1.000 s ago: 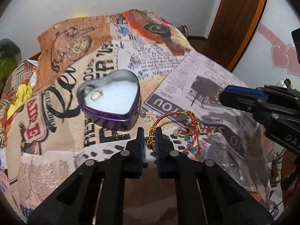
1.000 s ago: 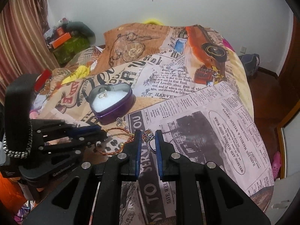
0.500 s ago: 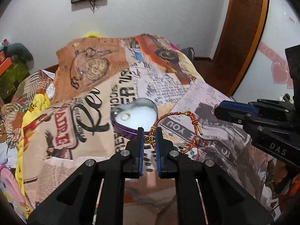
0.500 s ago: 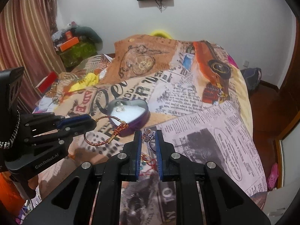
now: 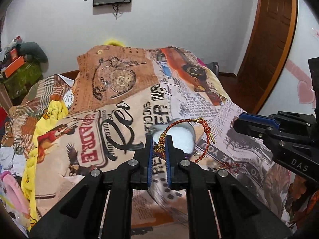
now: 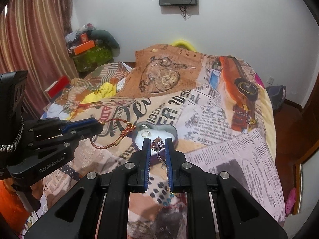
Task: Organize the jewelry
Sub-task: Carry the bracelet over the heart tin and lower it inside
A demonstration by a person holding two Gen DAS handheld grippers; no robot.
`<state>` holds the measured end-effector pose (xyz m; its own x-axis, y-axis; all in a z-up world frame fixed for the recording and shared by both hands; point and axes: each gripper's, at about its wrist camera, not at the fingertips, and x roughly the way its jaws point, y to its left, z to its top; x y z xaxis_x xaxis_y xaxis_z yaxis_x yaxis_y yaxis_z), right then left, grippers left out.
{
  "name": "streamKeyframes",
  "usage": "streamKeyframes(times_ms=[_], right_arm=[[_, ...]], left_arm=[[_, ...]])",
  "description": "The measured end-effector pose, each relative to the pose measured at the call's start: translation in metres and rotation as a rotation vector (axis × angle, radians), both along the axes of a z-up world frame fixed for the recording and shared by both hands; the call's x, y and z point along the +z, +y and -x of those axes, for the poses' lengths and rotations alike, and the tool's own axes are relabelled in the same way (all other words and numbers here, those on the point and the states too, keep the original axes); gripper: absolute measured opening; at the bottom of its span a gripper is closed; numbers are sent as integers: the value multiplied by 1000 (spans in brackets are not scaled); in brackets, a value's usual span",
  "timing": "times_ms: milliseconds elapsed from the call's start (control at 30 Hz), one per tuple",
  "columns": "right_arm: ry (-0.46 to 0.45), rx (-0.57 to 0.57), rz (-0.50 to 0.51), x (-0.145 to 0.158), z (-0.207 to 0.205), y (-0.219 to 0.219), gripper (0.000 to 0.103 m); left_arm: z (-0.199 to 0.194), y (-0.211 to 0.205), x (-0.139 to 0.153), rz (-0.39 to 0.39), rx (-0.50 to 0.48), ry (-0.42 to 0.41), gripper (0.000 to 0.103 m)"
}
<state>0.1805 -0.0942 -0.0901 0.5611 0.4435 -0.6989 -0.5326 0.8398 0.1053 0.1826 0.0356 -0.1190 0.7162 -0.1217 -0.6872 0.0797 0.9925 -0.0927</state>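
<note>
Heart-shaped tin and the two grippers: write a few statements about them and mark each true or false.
1. The left gripper is shut on the red braided bracelet. True.
2. The right gripper is open. False: it is shut on a silver ring.
3. The heart-shaped tin has its lid on. False: it is open, showing white padding.
4. A small ring already lies in the tin. True.
5. The bracelet lies flat on the bedspread. False: it hangs from the gripper.

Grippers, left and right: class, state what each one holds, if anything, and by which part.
Left gripper pinches the red-and-gold cord bracelet at its gold beaded section. Right gripper pinches a silver stone-set ring, fingers on either side of the stone setting.
</note>
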Motion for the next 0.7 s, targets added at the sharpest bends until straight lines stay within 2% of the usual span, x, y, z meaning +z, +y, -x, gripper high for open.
streamKeyframes(times_ms=[300,700], right_arm=[[17,16,-10,-8,-14,13,13],[65,12,-15,-26,-45,18,13]], left_arm=[[-28,10,-14,3,9,20,10],[-65,-6,-46,-4,-57,90,10]])
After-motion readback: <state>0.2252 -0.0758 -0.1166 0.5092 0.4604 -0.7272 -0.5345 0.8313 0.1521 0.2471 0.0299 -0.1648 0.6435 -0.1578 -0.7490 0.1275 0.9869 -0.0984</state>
